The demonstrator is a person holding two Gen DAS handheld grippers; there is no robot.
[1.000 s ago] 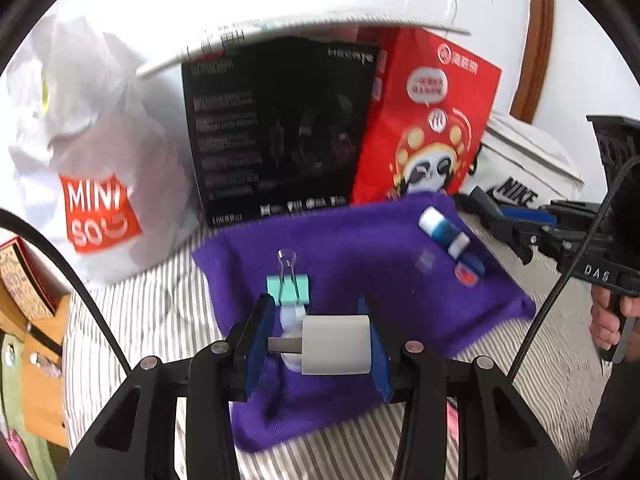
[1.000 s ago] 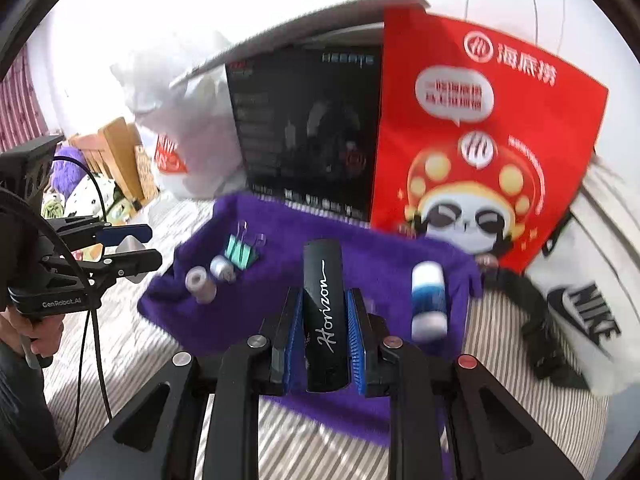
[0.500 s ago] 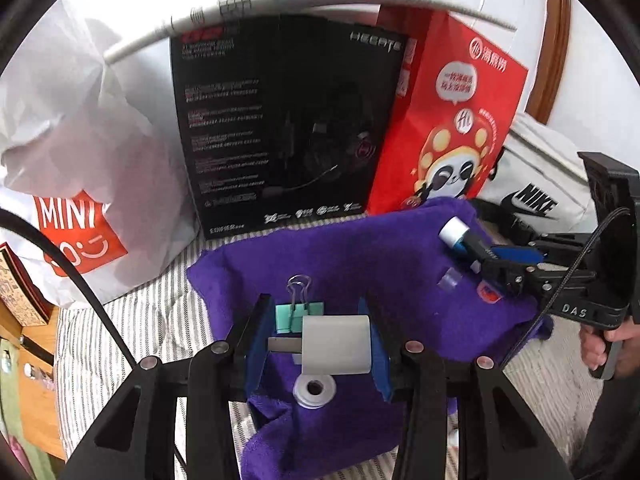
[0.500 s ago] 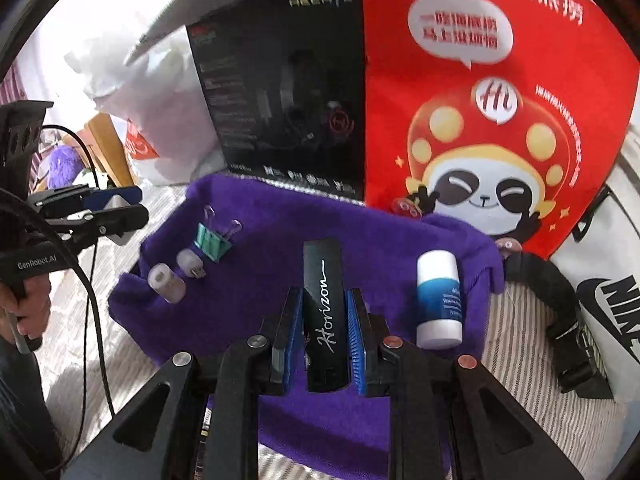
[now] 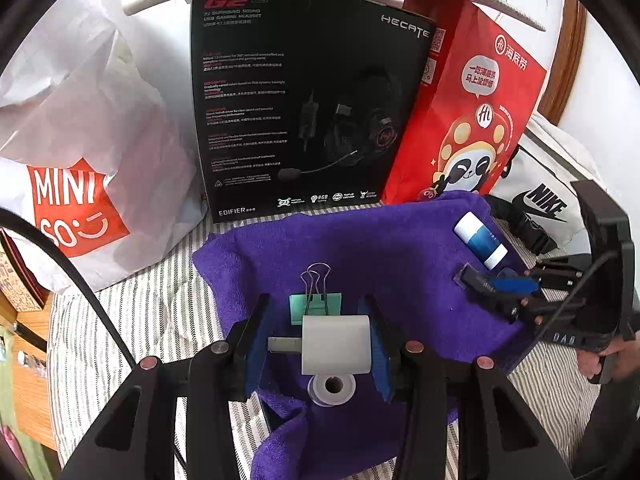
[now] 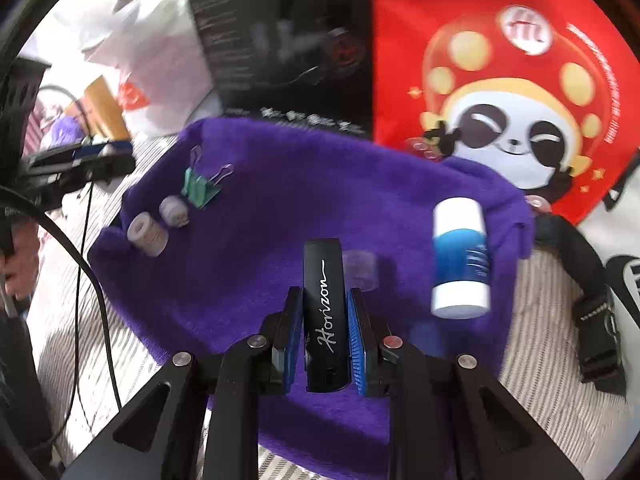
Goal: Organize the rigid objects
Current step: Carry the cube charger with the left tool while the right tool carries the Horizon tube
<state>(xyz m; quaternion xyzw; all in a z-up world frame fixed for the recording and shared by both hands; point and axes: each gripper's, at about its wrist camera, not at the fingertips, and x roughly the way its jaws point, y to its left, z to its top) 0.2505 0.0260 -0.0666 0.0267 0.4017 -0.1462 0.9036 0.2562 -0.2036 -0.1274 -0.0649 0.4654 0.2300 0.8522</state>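
My left gripper (image 5: pixel 318 346) is shut on a white plug adapter (image 5: pixel 335 345), held just above the purple cloth (image 5: pixel 380 248). Under it lie a white tape roll (image 5: pixel 331 389) and a green binder clip (image 5: pixel 316 304). My right gripper (image 6: pixel 323 338) is shut on a black "Horizon" case (image 6: pixel 324 312), low over the cloth (image 6: pixel 280 208). A blue and white bottle (image 6: pixel 460 258) lies to its right, with a small clear cap (image 6: pixel 360 268) beside the case. Two tape rolls (image 6: pixel 148 234) and the clip (image 6: pixel 198 190) lie at the cloth's left. The right gripper also shows in the left wrist view (image 5: pixel 496 288).
A black headset box (image 5: pixel 304 108) and a red panda bag (image 5: pixel 468 120) stand behind the cloth. A white Miniso bag (image 5: pixel 80 160) is at the left, a white Nike bag (image 5: pixel 548 184) with a black strap (image 6: pixel 592 312) at the right. The cloth lies on striped bedding (image 5: pixel 152 312).
Both grippers moved forward and lower toward the cloth, each still holding its object. The right gripper came closer to the bottle and the red bag.
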